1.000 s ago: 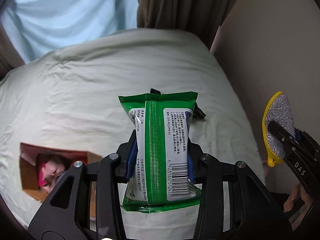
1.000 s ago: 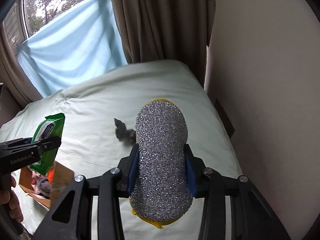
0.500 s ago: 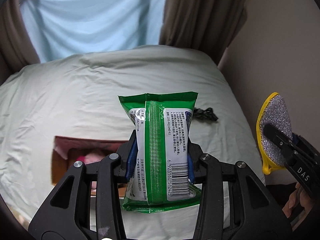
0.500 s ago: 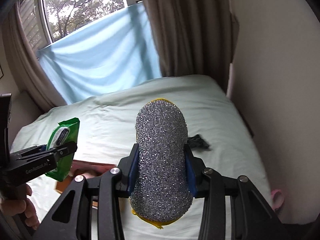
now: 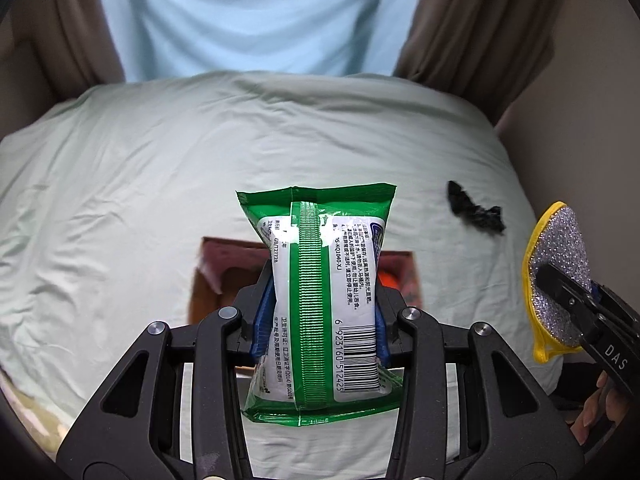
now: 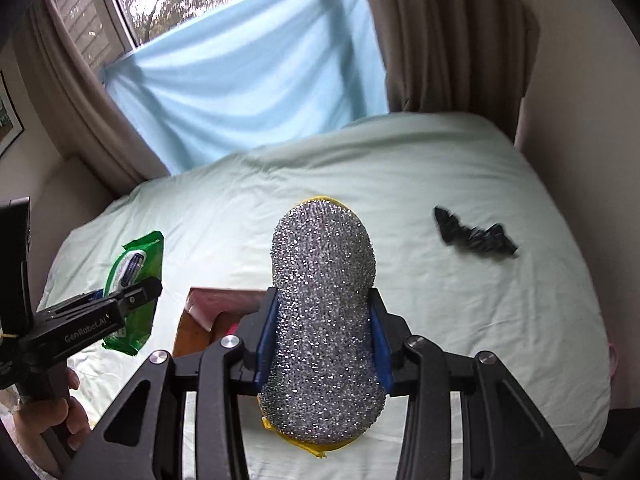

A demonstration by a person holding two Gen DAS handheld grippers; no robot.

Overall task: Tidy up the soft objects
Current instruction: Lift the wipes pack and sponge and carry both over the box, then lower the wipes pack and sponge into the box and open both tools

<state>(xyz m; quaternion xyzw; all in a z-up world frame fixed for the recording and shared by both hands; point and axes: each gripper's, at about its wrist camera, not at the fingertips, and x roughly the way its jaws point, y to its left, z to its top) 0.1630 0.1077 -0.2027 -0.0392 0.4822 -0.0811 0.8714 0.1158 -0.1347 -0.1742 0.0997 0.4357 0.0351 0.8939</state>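
Both claws are loaded, and both hang over the bed (image 5: 160, 184), which is covered in a pale green sheet. The left claw (image 5: 320, 312) is clenched on a green wet-wipes pack (image 5: 320, 300); its blue pads (image 5: 264, 320) squeeze the pack across the middle, barcode side facing the camera, the pack standing upright between the fingers. From the right wrist view that same pack (image 6: 134, 292) shows off to the left, held above the sheet with a hand (image 6: 60, 412) wrapped around the handle below it.

Over on the other side, the right claw (image 6: 324, 336) is clamped on a silver scouring sponge (image 6: 324, 320) with a yellow backing, the blue pads (image 6: 266, 340) pinching in its waist so that it bulges above and below. In the left wrist view the sponge (image 5: 556, 280) appears at the right edge, gripped in the black fingers.

Below both claws an open cardboard box (image 5: 208, 284) sits on the bed, near its front edge, with a pinkish flap folded inward and something orange-red inside; what else lies in it I cannot tell. The box (image 6: 200, 320) is partly hidden behind each claw.

One item lies loose: a crumpled black piece (image 6: 476, 236) of soft material rests on the sheet toward the right side of the bed, well apart from the box. Behind the bed's far edge hang a light blue cloth (image 6: 248, 80) and brown curtains (image 6: 440, 32).
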